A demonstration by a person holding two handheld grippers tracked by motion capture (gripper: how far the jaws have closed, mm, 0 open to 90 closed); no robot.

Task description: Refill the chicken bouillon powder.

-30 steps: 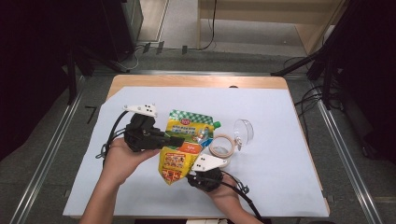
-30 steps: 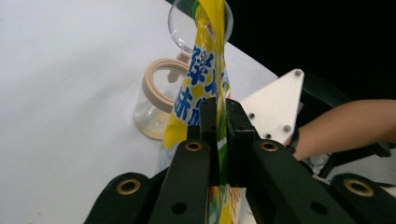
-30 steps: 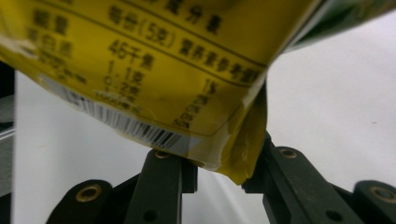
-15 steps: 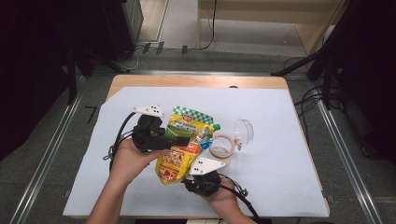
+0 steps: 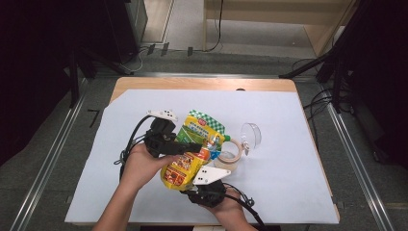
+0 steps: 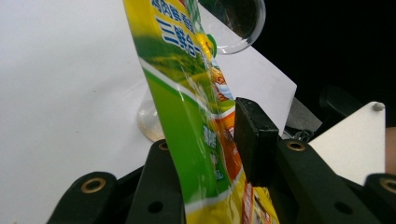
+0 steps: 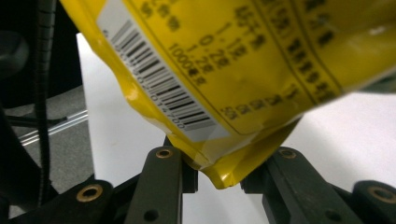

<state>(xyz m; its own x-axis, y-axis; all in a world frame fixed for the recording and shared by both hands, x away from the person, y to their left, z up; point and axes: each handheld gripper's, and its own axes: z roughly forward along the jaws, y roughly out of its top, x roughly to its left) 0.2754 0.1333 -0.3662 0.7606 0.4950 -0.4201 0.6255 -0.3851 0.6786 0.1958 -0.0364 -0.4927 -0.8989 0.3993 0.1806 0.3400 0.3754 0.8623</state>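
A yellow snack pouch (image 5: 183,168) stands tilted above the white paper. Its barcoded bottom corner (image 7: 219,172) is pinched by my right gripper (image 5: 191,186), which is shut on it from below. In the right gripper view the right gripper (image 7: 219,169) has a pad on each side of that corner. My left gripper (image 5: 195,147) reaches in from the left. Its jaws have just been opening, and the left gripper (image 6: 208,140) now stands open with the pouch's green and orange face (image 6: 196,130) hanging slack between the jaws. A green checked pouch (image 5: 206,126) lies just behind.
A roll of tape (image 5: 229,156) lies right of the pouches, and a clear plastic cup (image 5: 251,134) lies on its side beyond it. The white paper (image 5: 288,159) covers most of the wooden table (image 5: 202,83). Floor rails run along both sides.
The left hand has shifted right, toward the pouches. Its jaws have spread apart around the yellow pouch. The right hand has stayed put with the pouch's corner.
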